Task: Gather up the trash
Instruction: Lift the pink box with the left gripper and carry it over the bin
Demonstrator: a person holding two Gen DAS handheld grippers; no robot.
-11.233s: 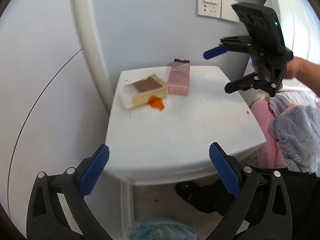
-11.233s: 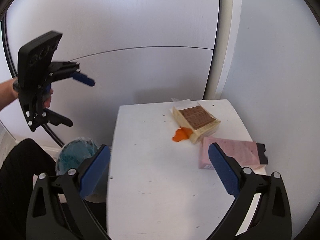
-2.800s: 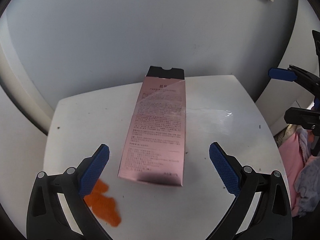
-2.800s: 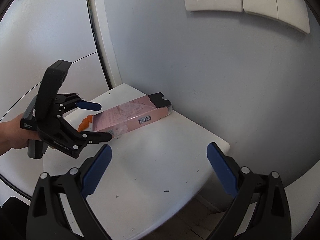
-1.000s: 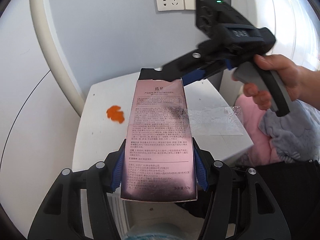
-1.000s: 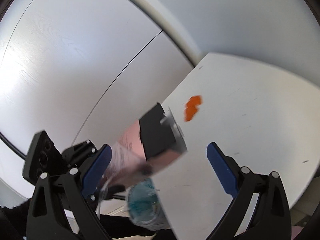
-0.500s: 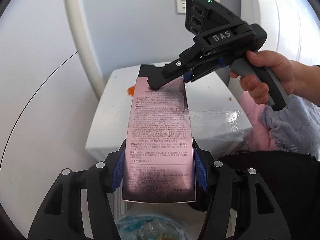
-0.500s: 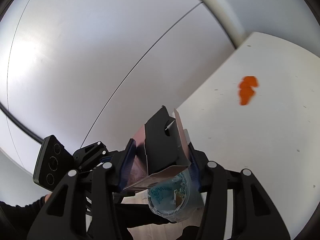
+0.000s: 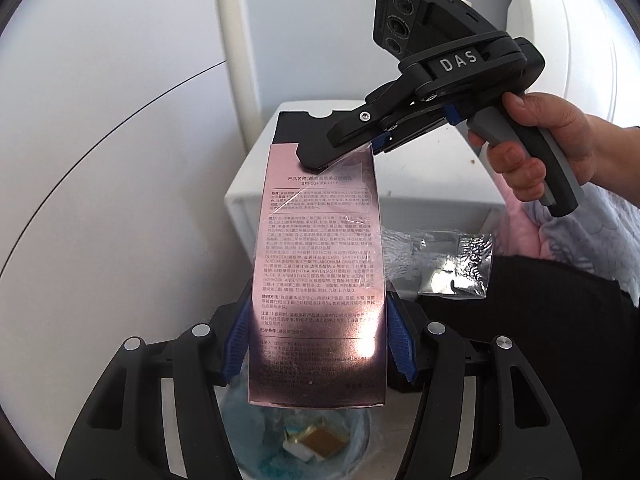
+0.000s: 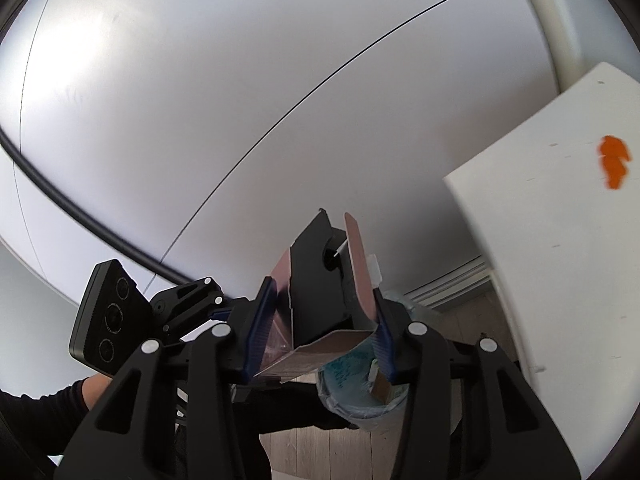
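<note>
Pink box (image 9: 318,280), lifted off table, open-ended, clamped by 2 claws.

Pink carton, black claws with blue pads, white worktop with an orange scrap.

I see a glossy metallic-pink carton (image 9: 318,280) printed with small black text, its top flap black at 12 o'clock. My left claw (image 9: 318,344) and right claw (image 10: 318,328) are matte black with ribbed blue pads (image 9: 236,344); the right one carries white "DAS" lettering and a green light. The worktop (image 10: 560,280) is white with an orange scrap (image 10: 614,162) at 2 o'clock. A bin (image 9: 256,440) at 6 o'clock is lined in translucent teal-blue, and silvery clear film (image 9: 456,264) sits at 3 o'clock.
</note>
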